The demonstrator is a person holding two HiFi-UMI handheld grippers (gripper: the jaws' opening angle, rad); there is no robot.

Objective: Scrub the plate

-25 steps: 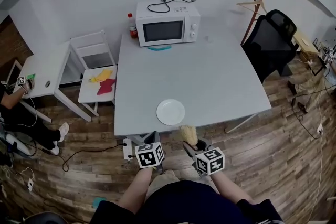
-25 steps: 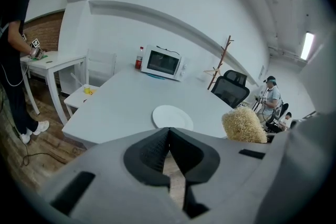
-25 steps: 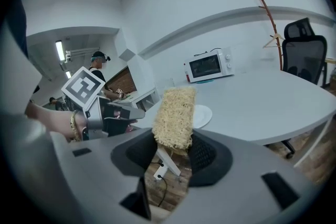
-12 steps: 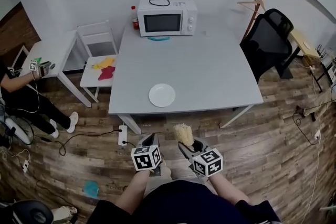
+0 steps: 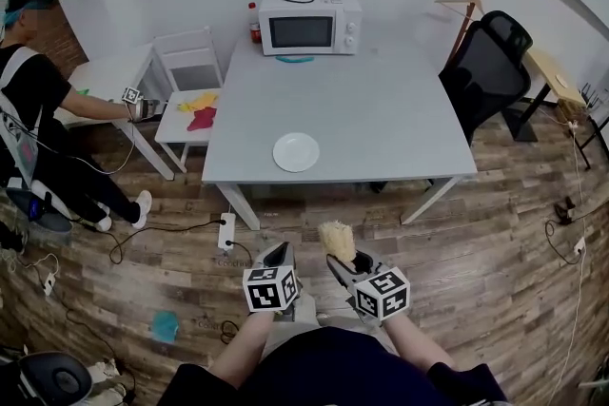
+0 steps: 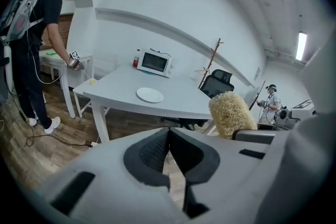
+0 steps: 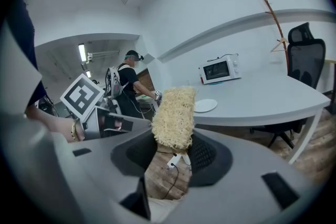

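A white plate (image 5: 296, 151) lies near the front edge of the grey table (image 5: 381, 138), well ahead of both grippers. My left gripper (image 5: 277, 254) hangs over the wooden floor in front of the table, its jaws shut with nothing between them (image 6: 169, 136). To its right, my right gripper (image 5: 344, 265) is shut on a straw-coloured scrubber (image 5: 338, 240), which sticks up out of the jaws (image 7: 175, 116). The plate (image 7: 205, 105) shows small and far off beyond the scrubber, and also in the left gripper view (image 6: 150, 94).
A microwave (image 5: 310, 20) and a bottle (image 5: 253, 22) stand at the table's far edge. A white chair (image 5: 190, 109) with yellow and red cloths is at the left, a black office chair (image 5: 485, 71) at the right. A person (image 5: 38, 109) stands by a side table. A power strip (image 5: 226, 231) lies on the floor.
The view has drawn back from the table: the plate and table now lie farther ahead. A standing person has come into view at the left. Both grippers keep their hold and place.
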